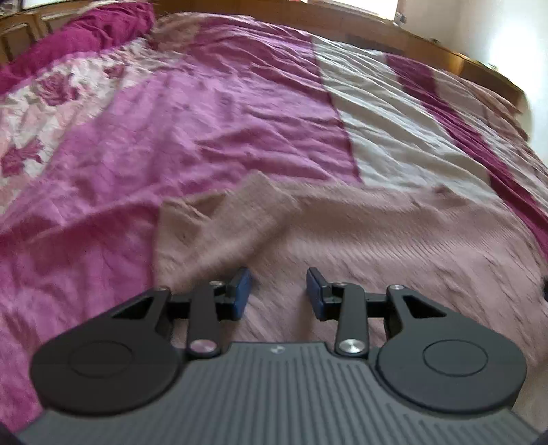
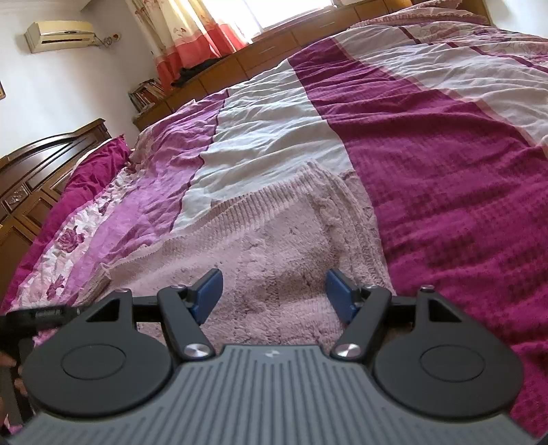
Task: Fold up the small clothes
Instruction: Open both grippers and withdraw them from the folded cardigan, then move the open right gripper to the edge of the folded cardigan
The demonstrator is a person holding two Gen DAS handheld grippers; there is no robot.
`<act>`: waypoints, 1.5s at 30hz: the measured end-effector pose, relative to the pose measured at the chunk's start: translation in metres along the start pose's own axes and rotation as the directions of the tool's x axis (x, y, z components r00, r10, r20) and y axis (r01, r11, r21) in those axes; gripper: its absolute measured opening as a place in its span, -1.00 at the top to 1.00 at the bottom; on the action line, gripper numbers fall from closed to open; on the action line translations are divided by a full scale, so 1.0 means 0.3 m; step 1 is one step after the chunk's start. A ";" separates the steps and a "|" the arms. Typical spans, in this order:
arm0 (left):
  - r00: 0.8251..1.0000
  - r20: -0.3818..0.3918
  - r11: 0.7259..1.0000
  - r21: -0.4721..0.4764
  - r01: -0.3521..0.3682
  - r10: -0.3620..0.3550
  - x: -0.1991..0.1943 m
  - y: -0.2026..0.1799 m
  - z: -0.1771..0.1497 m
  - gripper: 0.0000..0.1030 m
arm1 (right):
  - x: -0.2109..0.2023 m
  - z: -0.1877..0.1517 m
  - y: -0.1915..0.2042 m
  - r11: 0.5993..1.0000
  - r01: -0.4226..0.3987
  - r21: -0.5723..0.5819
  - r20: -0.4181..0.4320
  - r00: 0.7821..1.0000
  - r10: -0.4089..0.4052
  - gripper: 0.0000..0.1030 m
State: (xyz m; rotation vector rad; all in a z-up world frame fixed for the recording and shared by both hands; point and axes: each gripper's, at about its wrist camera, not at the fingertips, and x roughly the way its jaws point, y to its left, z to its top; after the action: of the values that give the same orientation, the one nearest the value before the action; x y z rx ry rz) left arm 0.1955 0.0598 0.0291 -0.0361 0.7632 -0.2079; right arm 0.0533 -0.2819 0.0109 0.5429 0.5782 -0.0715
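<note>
A pale pink knitted sweater point(image 1: 376, 232) lies spread flat on the bed, with one sleeve point(image 1: 219, 226) folded across its left part. My left gripper point(image 1: 279, 277) hovers just over the knit, its blue pads apart and nothing pinched between them. In the right wrist view the same sweater point(image 2: 274, 222) shows its ribbed hem point(image 2: 260, 198) and a cable-knit panel. My right gripper point(image 2: 274, 277) is above it, open wide, with only flat fabric under the gap. At the left edge of that view a black part of the other gripper point(image 2: 41, 313) and a bit of a hand point(image 2: 8, 363) appear.
The bedspread point(image 2: 445, 154) has magenta, pink and white stripes and is wrinkled. A magenta pillow point(image 1: 85, 30) lies by the dark wooden headboard point(image 2: 41, 164). A low wooden cabinet point(image 2: 274, 51) runs under the window with curtains point(image 2: 191, 37).
</note>
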 end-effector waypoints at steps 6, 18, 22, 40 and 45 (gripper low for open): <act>0.992 0.062 0.991 -0.083 -0.108 0.113 0.024 0.082 0.058 0.25 | 0.004 -0.007 0.001 1.000 0.005 -0.021 0.004 1.000 -0.005 -0.43; 0.993 0.008 0.990 -0.082 -0.118 0.119 -0.020 0.092 0.053 0.24 | -0.014 0.004 -0.009 1.000 -0.007 0.025 0.005 1.000 0.006 -0.43; 0.990 -0.008 0.987 -0.073 -0.144 0.144 -0.088 0.085 0.038 -0.18 | -0.059 0.015 -0.025 0.997 -0.014 0.073 0.024 1.000 0.012 -0.44; 0.984 -0.091 0.984 -0.078 -0.158 0.151 -0.305 0.022 -0.125 -0.53 | -0.193 -0.035 -0.177 0.982 0.045 0.184 0.018 0.999 -0.049 -0.57; 0.978 -0.121 0.981 -0.070 -0.178 0.169 -0.315 0.007 -0.179 -0.54 | -0.175 -0.057 -0.195 0.980 0.033 0.195 -0.013 0.999 -0.031 -0.62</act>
State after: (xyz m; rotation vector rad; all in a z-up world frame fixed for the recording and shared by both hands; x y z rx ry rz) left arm 0.0923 0.0829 0.0546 -0.0342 0.8839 -0.0125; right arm -0.0119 -0.3279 -0.0003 0.7256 0.5933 -0.1570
